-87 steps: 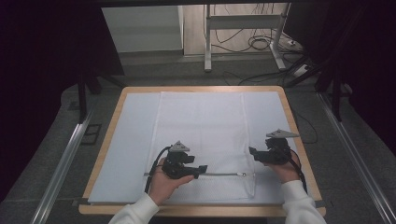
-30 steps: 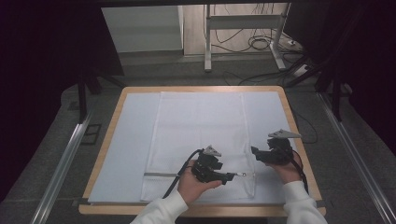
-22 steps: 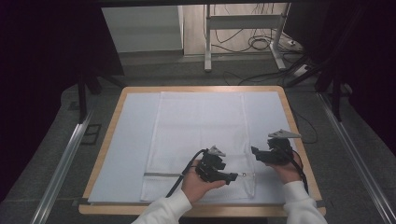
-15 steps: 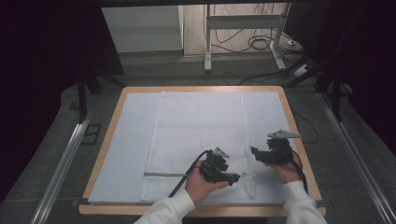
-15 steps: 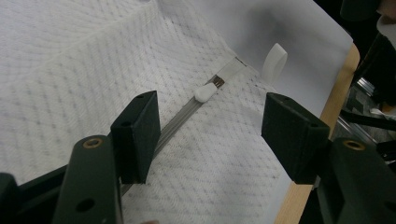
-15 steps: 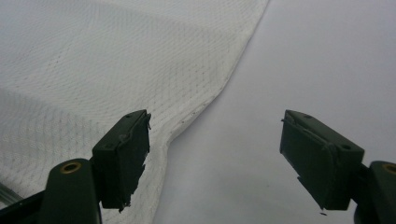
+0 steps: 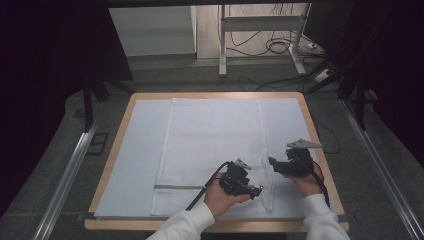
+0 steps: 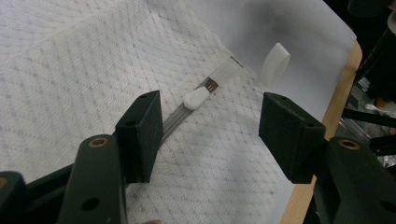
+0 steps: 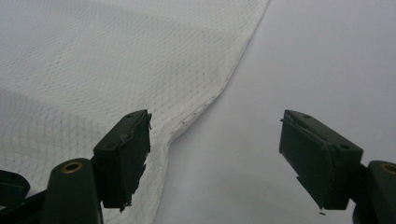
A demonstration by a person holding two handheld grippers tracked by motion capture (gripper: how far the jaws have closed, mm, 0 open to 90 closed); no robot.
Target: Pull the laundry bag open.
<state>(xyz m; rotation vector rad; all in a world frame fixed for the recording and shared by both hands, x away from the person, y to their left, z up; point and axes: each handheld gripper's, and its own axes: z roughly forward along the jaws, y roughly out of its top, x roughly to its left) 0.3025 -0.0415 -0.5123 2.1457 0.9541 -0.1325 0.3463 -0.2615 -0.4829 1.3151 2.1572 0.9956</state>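
Now the white mesh bag (image 7: 215,150) is laid flat on the table (image 7: 127,112) so its zipper can be reached. The zipper pull (image 8: 196,98) is seen just ahead of the left gripper (image 8: 208,133), whose jaws are spread wide, nothing held. The right gripper (image 9: 215,154) is also spread wide, hovering at the bag's edge, probably to hold it down.
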